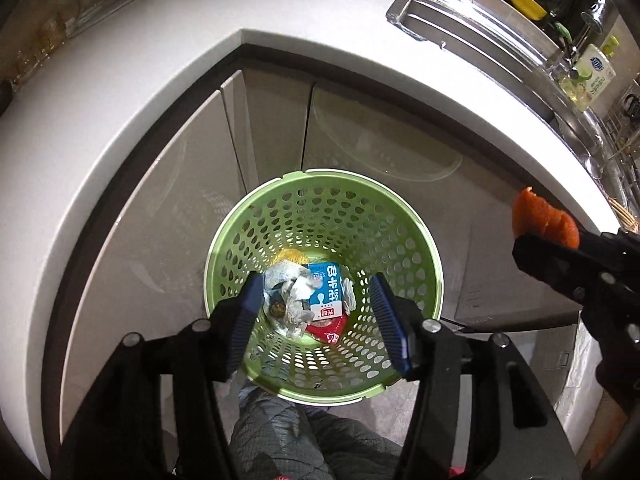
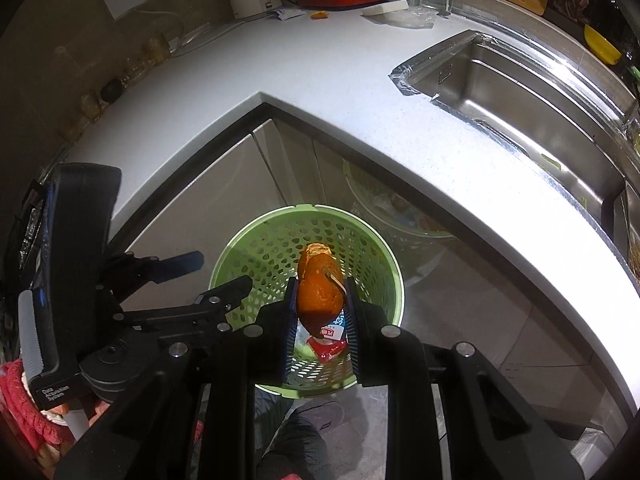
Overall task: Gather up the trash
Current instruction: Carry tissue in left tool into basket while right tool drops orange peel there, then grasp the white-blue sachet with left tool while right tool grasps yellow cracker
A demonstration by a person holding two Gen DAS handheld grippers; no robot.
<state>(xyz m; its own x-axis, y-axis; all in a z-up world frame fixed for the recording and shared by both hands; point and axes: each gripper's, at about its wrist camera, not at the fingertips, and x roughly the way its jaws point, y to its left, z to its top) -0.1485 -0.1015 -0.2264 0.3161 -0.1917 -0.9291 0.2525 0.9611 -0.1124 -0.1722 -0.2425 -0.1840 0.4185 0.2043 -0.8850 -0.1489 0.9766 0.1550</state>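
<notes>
Trash basket [image 1: 324, 216], green and perforated, sits on the floor in the corner below the white surface [image 1: 160, 80], and it's holding a blue-and-white carton [image 1: 328, 292], crumpled wrappers [image 1: 290, 288] and a red packet [image 1: 330, 330]. Left tool [image 1: 316, 320] hangs over it, fingers spread wide apart. Right tool [image 2: 320, 312] is above the basket too, clamped on an orange peel [image 2: 320, 288].
</notes>
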